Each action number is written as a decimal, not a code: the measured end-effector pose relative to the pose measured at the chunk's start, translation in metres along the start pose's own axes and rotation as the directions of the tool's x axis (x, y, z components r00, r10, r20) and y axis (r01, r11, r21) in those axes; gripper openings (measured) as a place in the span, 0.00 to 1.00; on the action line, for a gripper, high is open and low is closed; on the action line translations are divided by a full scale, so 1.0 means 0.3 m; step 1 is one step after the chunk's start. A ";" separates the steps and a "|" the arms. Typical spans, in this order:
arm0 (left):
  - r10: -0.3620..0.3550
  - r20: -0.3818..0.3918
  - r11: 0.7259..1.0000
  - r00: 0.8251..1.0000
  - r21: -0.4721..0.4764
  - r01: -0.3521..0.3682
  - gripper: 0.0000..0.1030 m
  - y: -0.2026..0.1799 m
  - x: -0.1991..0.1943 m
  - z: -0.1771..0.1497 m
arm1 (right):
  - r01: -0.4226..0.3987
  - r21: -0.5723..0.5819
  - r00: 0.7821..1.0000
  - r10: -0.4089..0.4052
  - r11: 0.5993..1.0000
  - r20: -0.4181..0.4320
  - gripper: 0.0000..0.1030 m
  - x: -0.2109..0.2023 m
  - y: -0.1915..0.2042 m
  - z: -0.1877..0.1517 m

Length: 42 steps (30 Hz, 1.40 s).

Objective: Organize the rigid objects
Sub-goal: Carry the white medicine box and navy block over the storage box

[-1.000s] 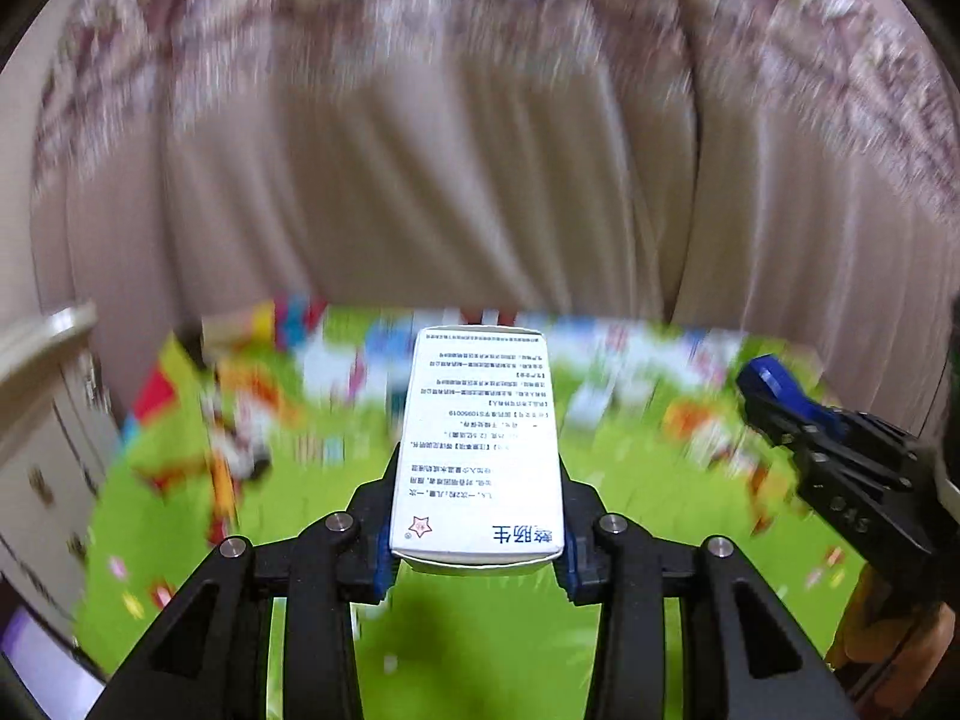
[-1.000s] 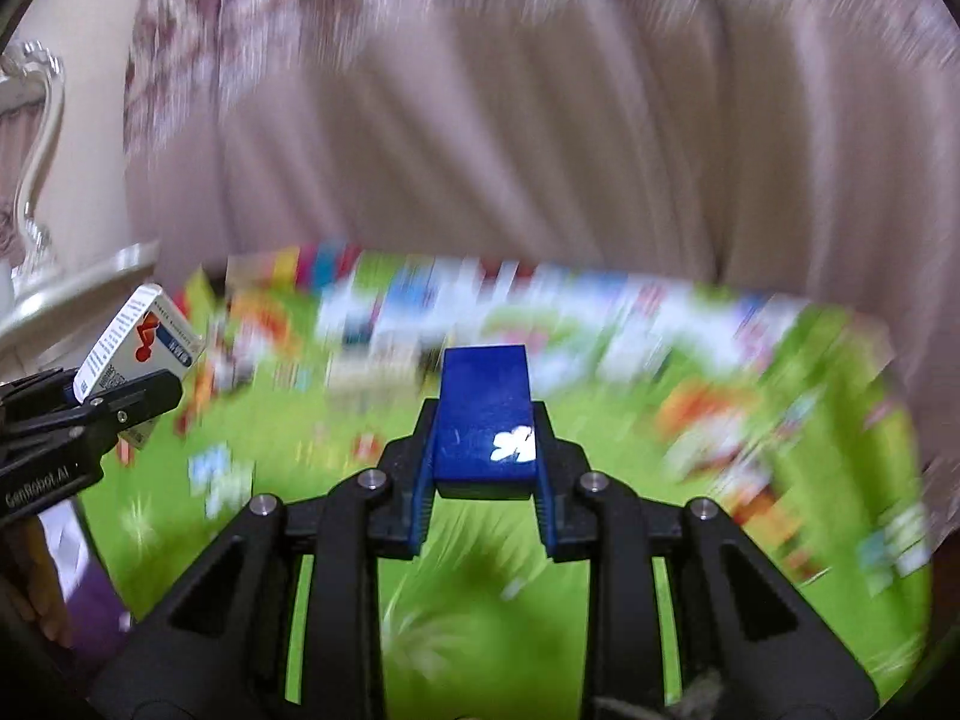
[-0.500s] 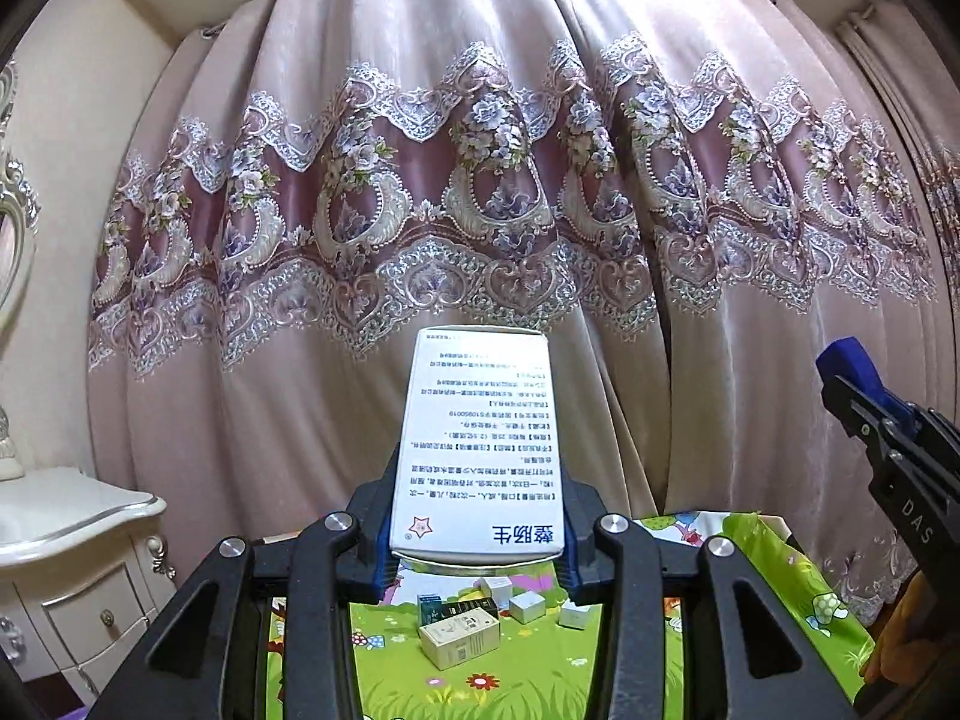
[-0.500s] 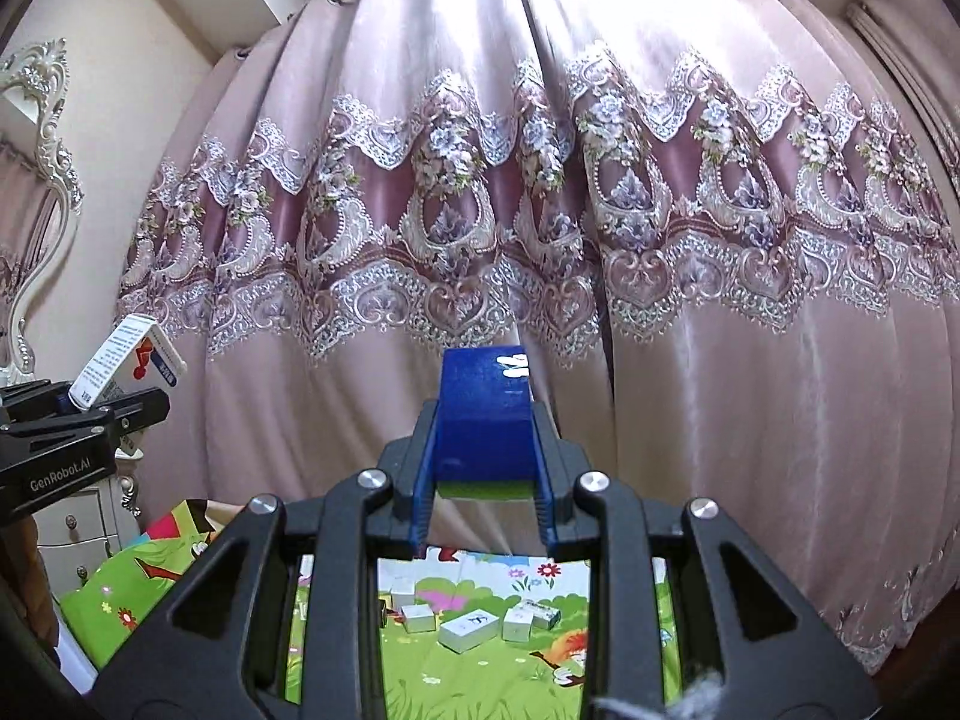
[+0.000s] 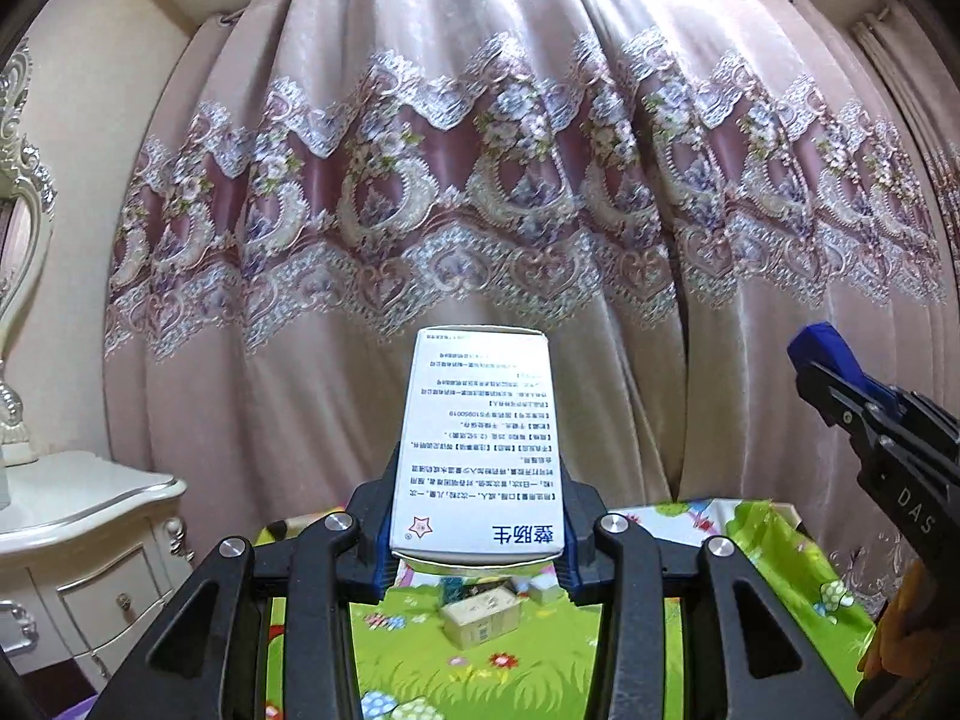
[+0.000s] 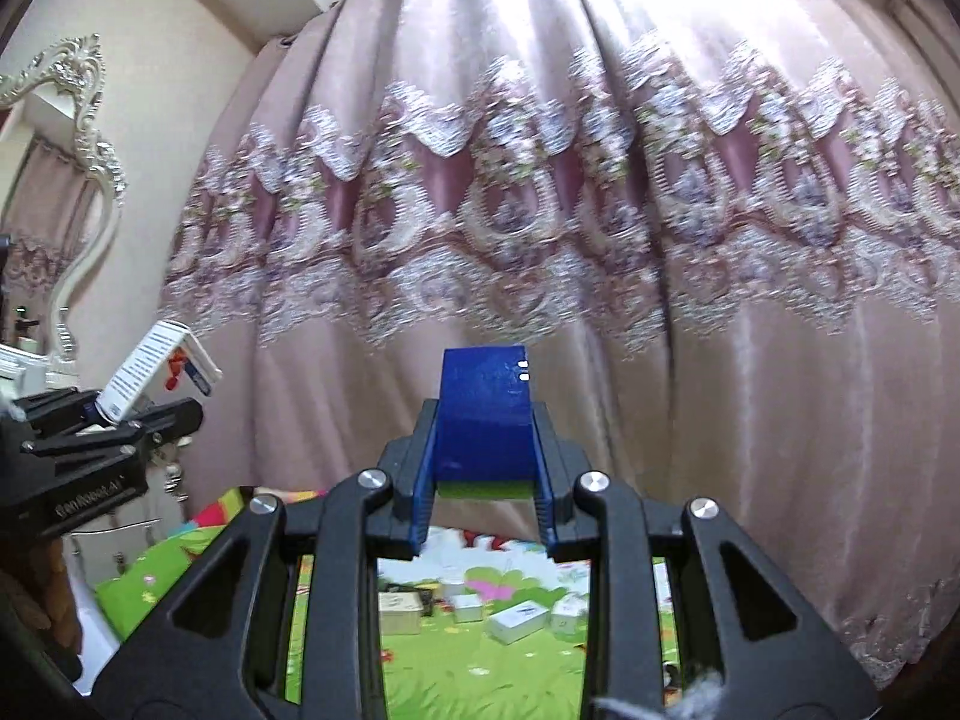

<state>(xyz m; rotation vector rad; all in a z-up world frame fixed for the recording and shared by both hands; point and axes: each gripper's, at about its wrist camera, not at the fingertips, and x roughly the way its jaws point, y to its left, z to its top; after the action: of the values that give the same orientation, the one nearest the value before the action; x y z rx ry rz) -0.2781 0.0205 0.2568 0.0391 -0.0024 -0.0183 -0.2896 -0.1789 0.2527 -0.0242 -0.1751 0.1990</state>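
1. Pink curtains [image 5: 480,180] with a lace floral band fill the background in both wrist views; below them lies a green cartoon-printed play mat [image 5: 480,660].
2. At the room's left stands a white carved cabinet [image 5: 78,540], with an ornate mirror frame [image 6: 78,138] above it.
3. Left gripper [image 5: 477,540] is clamped on a white medicine box [image 5: 480,438], printed with blue text, which juts forward between the pads, raised off the mat.
4. Right gripper [image 6: 483,480] is clamped on a blue block [image 6: 483,414], likewise held in the air in front of the curtains.
5. Several small boxes [image 6: 516,621] lie scattered toward the mat's far edge, near the curtain hem; a tan carton [image 5: 480,624] sits among them.
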 end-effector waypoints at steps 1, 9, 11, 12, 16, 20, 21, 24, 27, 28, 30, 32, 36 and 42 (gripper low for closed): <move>0.004 -0.016 1.000 1.000 -0.004 -0.004 0.40 0.015 -0.001 -0.005 | -0.028 -0.001 1.000 0.028 1.000 -0.013 0.30 0.007 0.017 0.003; 0.077 -0.150 0.996 0.986 -0.030 -0.082 0.40 0.170 -0.038 -0.064 | -0.258 0.003 0.956 0.256 0.966 -0.141 0.30 0.066 0.183 0.009; 0.099 -0.169 0.994 0.981 -0.035 -0.106 0.40 0.211 -0.052 -0.078 | -0.300 0.002 0.942 0.297 0.954 -0.155 0.30 0.075 0.229 0.004; 0.111 -0.182 0.992 0.977 -0.043 -0.121 0.40 0.236 -0.063 -0.088 | -0.326 0.001 0.933 0.322 0.945 -0.163 0.30 0.080 0.256 0.002; 0.171 -0.225 0.981 0.959 -0.053 -0.188 0.40 0.320 -0.105 -0.126 | -0.420 0.013 0.889 0.414 0.907 -0.194 0.30 0.097 0.354 -0.004; 0.226 -0.279 0.968 0.933 -0.045 -0.248 0.40 0.398 -0.140 -0.168 | -0.520 0.029 0.824 0.510 0.854 -0.246 0.30 0.115 0.460 -0.018; 0.240 -0.299 0.963 0.924 -0.050 -0.267 0.40 0.424 -0.151 -0.185 | -0.546 0.032 0.803 0.534 0.837 -0.264 0.30 0.120 0.493 -0.025; 0.270 -0.335 0.949 0.903 -0.068 -0.308 0.40 0.482 -0.178 -0.228 | -0.614 0.050 0.739 0.596 0.787 -0.314 0.30 0.130 0.573 -0.048; 0.302 -0.371 0.933 0.878 -0.073 -0.352 0.40 0.538 -0.201 -0.274 | -0.666 0.047 0.688 0.637 0.745 -0.347 0.30 0.126 0.654 -0.073; 0.308 -0.380 0.929 0.872 -0.076 -0.362 0.40 0.551 -0.207 -0.286 | -0.680 0.043 0.674 0.647 0.732 -0.356 0.30 0.124 0.677 -0.081; 0.328 -0.409 0.917 0.852 -0.080 -0.392 0.40 0.586 -0.225 -0.322 | -0.708 0.033 0.644 0.664 0.705 -0.380 0.30 0.116 0.725 -0.097; 0.341 -0.428 0.908 0.837 -0.082 -0.412 0.40 0.612 -0.239 -0.347 | -0.737 0.030 0.608 0.681 0.676 -0.409 0.30 0.112 0.771 -0.119; 0.365 -0.480 0.883 0.798 -0.091 -0.460 0.40 0.669 -0.275 -0.420 | -0.781 0.026 0.539 0.694 0.624 -0.477 0.30 0.116 0.861 -0.167; 0.343 -0.585 0.850 0.735 -0.141 -0.508 0.40 0.754 -0.288 -0.527 | -0.838 0.022 0.436 0.693 0.546 -0.574 0.30 0.100 0.986 -0.247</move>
<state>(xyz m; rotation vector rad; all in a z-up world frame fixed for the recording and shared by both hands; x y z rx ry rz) -0.3599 0.2542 0.1076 -0.2605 0.5671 0.4681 -0.3051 0.1163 0.1726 -0.4489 0.3990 1.1160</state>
